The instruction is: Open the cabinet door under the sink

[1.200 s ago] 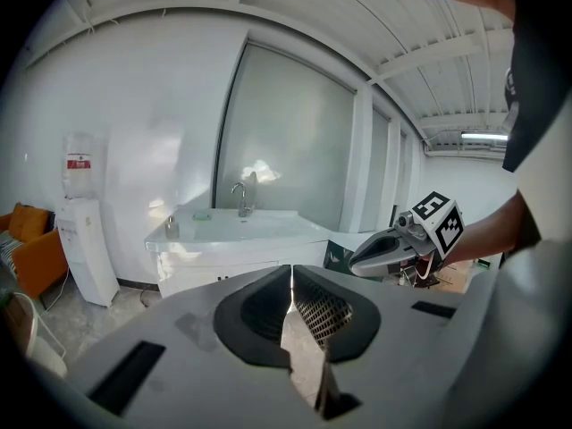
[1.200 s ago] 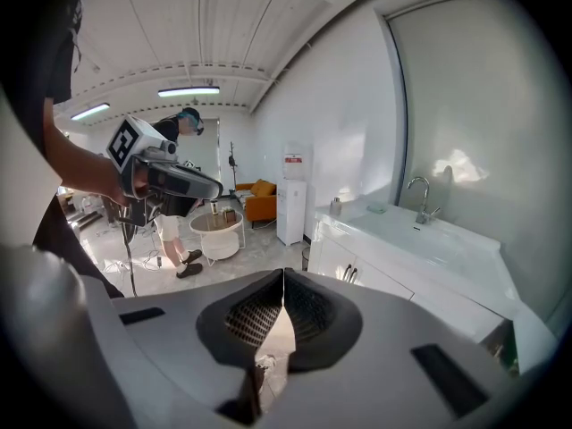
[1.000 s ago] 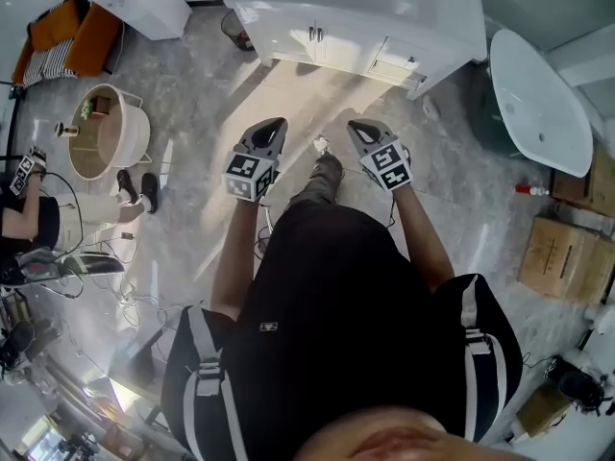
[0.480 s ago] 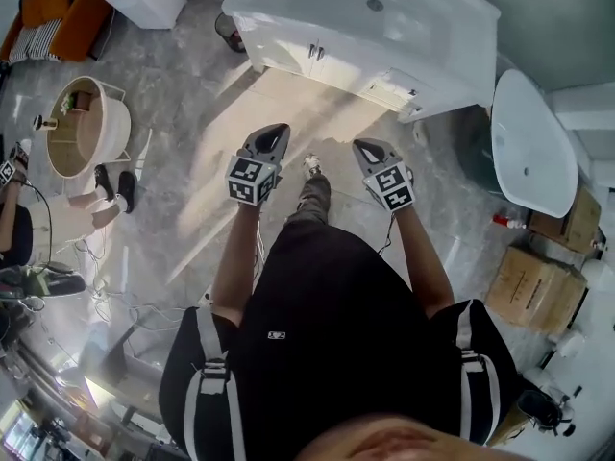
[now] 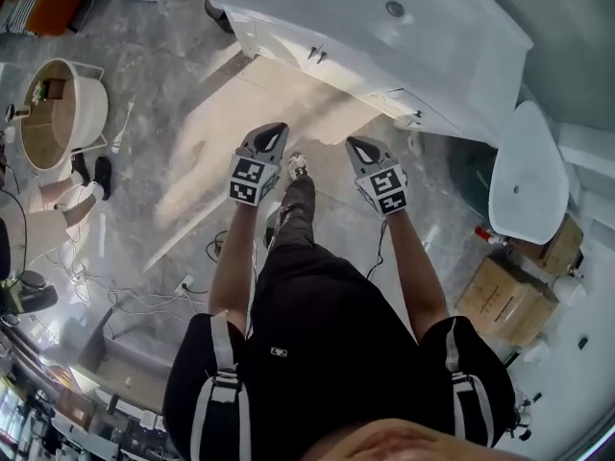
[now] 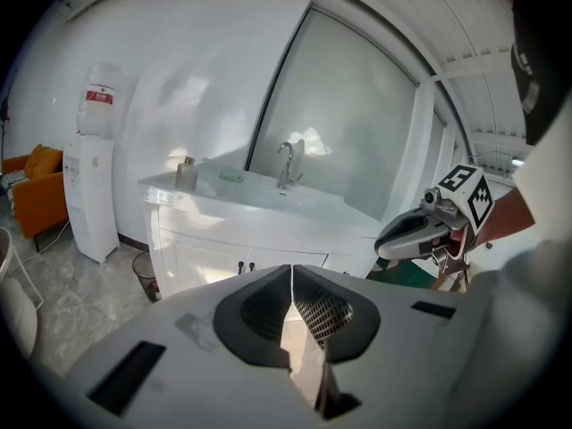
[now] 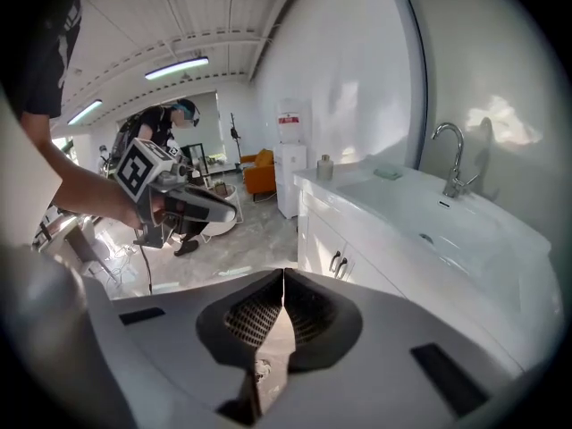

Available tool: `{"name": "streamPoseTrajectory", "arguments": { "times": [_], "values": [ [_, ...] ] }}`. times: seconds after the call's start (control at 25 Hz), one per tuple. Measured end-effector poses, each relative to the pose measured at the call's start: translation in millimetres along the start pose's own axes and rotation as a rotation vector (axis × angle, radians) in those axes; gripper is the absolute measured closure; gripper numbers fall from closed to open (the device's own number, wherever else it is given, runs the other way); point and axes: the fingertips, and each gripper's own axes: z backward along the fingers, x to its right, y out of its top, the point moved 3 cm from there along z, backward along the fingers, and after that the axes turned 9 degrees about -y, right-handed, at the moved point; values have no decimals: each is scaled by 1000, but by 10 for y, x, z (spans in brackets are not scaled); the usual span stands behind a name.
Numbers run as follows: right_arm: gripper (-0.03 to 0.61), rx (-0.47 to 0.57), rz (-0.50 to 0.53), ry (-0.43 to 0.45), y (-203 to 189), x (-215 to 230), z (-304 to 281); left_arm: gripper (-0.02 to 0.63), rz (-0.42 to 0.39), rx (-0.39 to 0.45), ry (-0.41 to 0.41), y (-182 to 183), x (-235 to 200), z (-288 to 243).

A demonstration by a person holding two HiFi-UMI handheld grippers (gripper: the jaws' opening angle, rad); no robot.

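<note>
The white sink cabinet stands ahead of me, its two doors closed, with a pair of dark handles side by side at the middle. The same handles show in the left gripper view and, in the right gripper view, as handles below the basin and faucet. My left gripper and right gripper are held out side by side over the floor, well short of the cabinet. Both are shut with nothing in them: the left gripper and the right gripper have their jaws pressed together.
A wastebasket and a water dispenser stand left of the cabinet. A white bathtub and cardboard boxes are on the right. On the left are a round white table, a seated person's legs and floor cables.
I have stepped nearer to the sink cabinet, which now sits lower and larger in the head view. Both grippers have stayed shut and side by side.
</note>
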Motion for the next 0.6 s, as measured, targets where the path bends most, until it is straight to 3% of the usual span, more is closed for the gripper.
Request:
{"name": "streamPoseTrajectory", "arguments": {
  "times": [0.36, 0.6],
  "values": [
    [518, -47, -120, -55, -234, 626, -704, 597, 33, -23, -8, -493, -434, -953],
    [518, -91, -139, -18, -515, 604, -1188, 597, 82, -5, 2, -680, -872, -1501]
  ]
}}
